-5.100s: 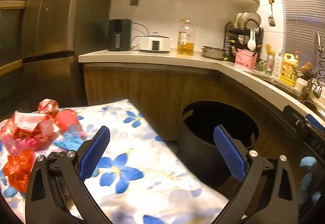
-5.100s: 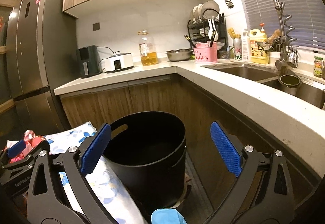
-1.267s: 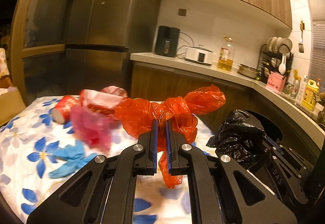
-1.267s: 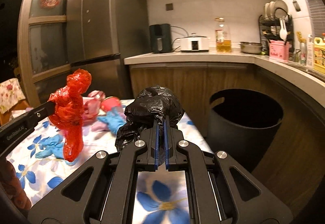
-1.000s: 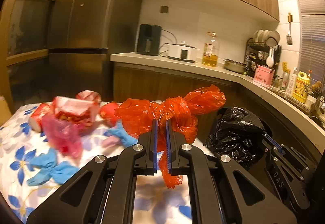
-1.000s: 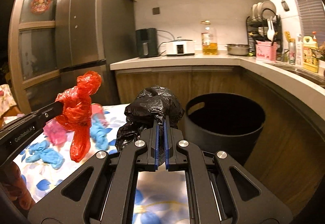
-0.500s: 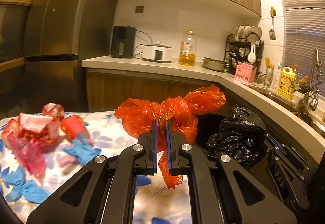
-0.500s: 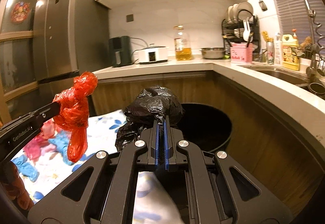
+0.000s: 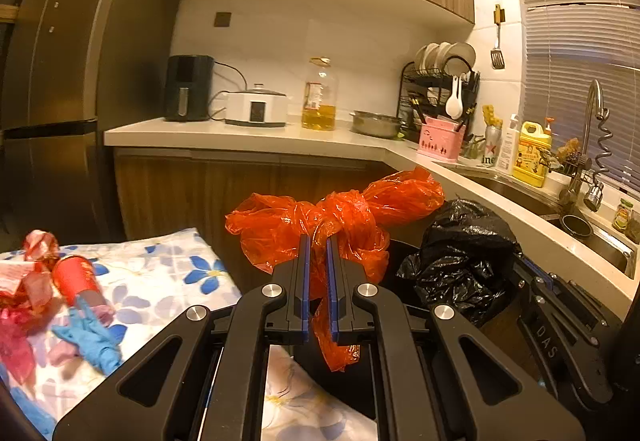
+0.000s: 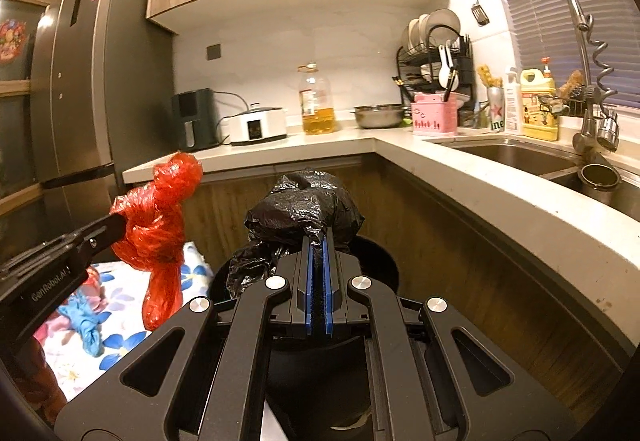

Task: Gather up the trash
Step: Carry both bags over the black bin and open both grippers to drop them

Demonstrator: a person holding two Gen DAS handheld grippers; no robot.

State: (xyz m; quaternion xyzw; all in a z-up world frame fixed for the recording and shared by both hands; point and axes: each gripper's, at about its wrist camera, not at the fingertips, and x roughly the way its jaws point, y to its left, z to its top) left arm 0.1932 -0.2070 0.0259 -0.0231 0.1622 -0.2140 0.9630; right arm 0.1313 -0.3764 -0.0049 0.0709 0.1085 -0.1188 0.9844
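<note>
One red bag, one black bag, one bin, two tools.

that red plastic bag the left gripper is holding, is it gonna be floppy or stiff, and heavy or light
Probably floppy: the red bag is thin, crinkled film, and a loose tail of it hangs limp below the left gripper. Likely light too, since the knotted lobes stand out sideways rather than sagging. It may slide a little, because the jaws pinch only a narrow bunch of glossy plastic.
</note>
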